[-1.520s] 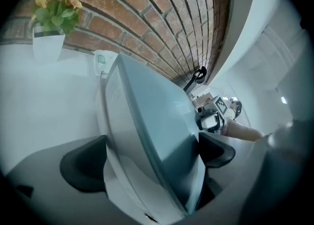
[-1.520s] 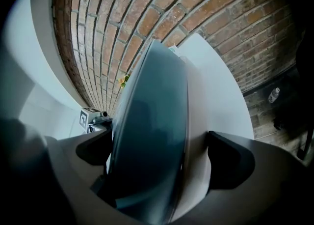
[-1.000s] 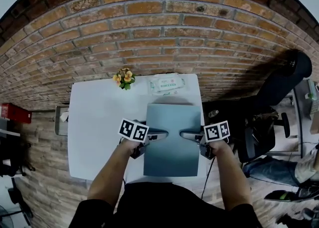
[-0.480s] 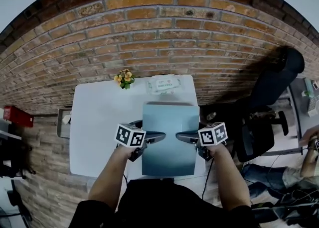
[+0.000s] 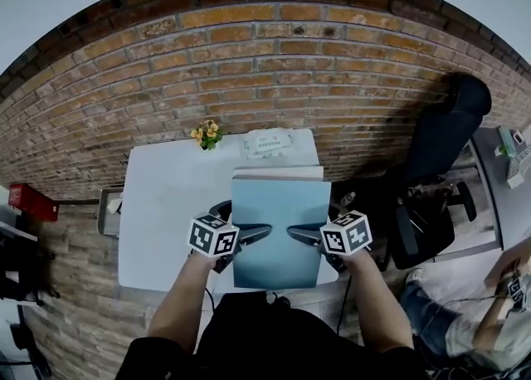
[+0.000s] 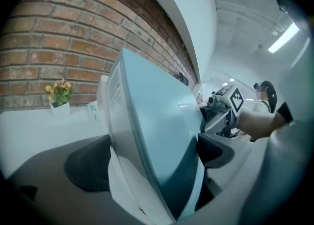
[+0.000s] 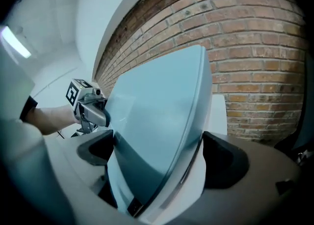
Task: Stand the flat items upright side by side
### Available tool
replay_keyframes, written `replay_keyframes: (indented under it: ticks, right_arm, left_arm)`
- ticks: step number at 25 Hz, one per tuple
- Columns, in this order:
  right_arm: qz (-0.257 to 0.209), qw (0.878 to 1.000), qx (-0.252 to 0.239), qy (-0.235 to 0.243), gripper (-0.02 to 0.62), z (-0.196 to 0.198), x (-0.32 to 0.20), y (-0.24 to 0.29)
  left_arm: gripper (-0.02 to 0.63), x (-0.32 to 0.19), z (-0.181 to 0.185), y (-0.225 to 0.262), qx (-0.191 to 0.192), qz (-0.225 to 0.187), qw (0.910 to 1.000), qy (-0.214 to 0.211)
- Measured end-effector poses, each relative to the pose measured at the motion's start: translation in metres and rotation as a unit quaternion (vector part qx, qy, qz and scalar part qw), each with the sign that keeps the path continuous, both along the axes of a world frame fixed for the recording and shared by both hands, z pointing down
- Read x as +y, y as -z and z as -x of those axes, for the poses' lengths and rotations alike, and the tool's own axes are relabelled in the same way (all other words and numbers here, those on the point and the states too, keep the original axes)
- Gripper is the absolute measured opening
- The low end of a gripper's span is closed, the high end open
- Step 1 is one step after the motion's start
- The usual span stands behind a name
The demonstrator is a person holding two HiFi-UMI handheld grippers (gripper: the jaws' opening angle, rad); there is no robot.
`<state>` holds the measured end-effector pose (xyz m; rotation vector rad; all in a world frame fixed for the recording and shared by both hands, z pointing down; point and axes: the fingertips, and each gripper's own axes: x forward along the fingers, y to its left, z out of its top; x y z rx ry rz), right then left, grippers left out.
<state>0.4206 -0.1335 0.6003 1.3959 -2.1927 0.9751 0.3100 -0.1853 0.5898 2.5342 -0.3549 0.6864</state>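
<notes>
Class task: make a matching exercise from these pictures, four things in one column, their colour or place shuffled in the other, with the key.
1 blue book
2 flower pot
3 wipes packet
4 office chair

A black, right of the table
B clamped between left gripper and right gripper
C white-green, far table edge
D yellow blooms, far table edge

Pairs: 1-B, 2-D, 3-C, 4-A
</notes>
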Motion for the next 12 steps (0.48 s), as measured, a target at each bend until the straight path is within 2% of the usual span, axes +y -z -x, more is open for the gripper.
replay_keyframes:
  ticks: [6, 12]
  right_arm:
    - [-0.044, 0.998, 0.032, -0.006, 0.578, 0.004, 0.016, 0.02]
    - [-0.104, 0.993, 0.057, -0.015, 0.575, 0.012, 0.036, 0.034]
  left_arm:
    - [0.563, 0.015, 0.006, 0.022, 0.03, -0.04, 0.9985, 0.022]
    - [0.563, 0.034, 0.013, 0.035, 0.027, -0.083, 0.996, 0.019]
